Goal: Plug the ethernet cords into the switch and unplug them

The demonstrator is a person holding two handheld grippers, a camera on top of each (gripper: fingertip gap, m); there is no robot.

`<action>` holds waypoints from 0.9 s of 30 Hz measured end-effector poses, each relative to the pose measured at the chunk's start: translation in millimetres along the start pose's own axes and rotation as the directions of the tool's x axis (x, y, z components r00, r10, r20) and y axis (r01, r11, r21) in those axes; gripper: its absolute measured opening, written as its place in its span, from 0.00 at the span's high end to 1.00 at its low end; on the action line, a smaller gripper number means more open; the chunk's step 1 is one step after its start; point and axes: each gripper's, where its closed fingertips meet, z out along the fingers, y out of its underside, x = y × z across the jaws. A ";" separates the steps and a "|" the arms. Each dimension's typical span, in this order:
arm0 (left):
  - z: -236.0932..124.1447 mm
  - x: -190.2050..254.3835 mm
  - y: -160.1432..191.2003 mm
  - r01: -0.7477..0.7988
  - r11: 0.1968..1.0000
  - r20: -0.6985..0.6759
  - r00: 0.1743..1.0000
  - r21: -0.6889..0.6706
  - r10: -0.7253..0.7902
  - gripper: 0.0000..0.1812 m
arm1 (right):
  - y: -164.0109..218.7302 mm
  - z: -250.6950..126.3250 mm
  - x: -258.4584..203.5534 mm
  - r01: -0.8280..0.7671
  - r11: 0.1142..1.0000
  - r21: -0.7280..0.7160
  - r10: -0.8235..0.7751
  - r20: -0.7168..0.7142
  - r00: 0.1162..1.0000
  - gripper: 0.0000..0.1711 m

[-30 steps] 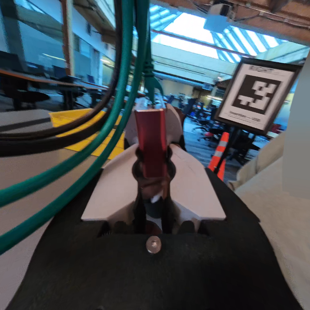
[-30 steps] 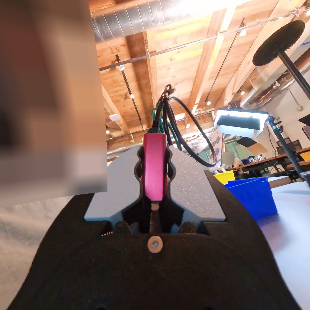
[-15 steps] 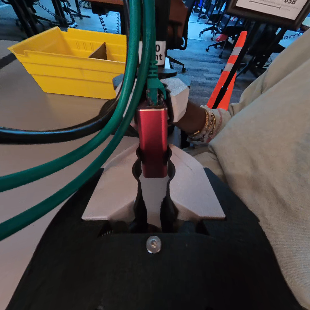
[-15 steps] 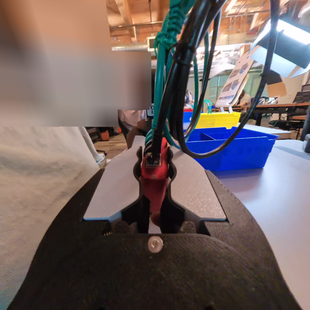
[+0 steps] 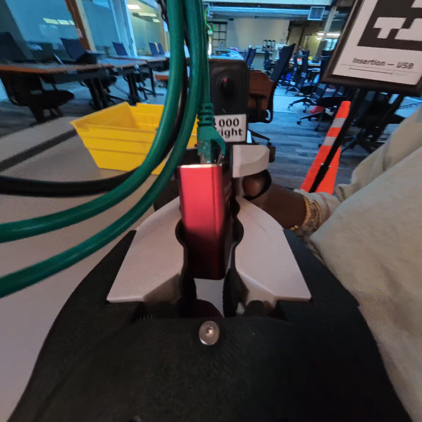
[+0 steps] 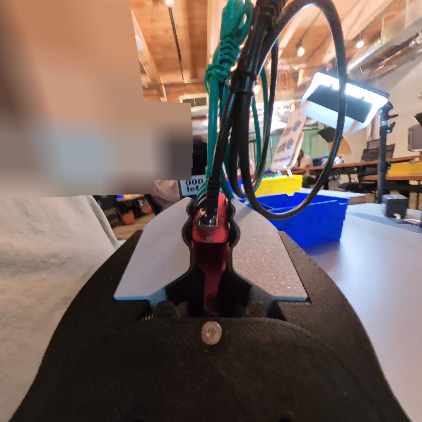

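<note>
A red ethernet switch (image 5: 202, 219) is held in the air above the table, clamped at one end by my left gripper (image 5: 206, 205) and at the other by my right gripper (image 6: 210, 205). Both are shut on it. A green ethernet cord (image 5: 206, 139) is plugged into the switch's upper face, and its loops (image 5: 127, 194) hang to the left. In the right wrist view the switch (image 6: 210, 233) shows a black cord's plug (image 6: 212, 201) in a port, with the green plug (image 6: 200, 196) beside it. Coiled black and green cords (image 6: 242, 96) rise overhead. The right gripper's white finger (image 5: 249, 159) shows behind the switch.
A yellow bin (image 5: 118, 134) stands on the grey table (image 5: 45, 262) at left. A blue bin (image 6: 308, 219) and a yellow bin (image 6: 280, 185) sit on the table at right. A person's hand (image 5: 274, 201), a pale sleeve (image 5: 370, 239), an orange cone (image 5: 328, 146) and a framed sign (image 5: 376, 38) are near. The tips of one gripper are about 6 cm away from the tips of the other.
Both grippers, still clamped on the switch, have tilted down from pointing toward the ceiling to about level. The table and bins have come into view. The cords stay plugged in.
</note>
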 end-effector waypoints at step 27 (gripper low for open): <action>1.6 3.0 40.4 0.152 0.976 -0.160 0.971 -0.153 -0.177 0.84 | 23.8 -41.5 10.4 0.041 0.941 -0.336 -0.047 -0.010 0.999 0.89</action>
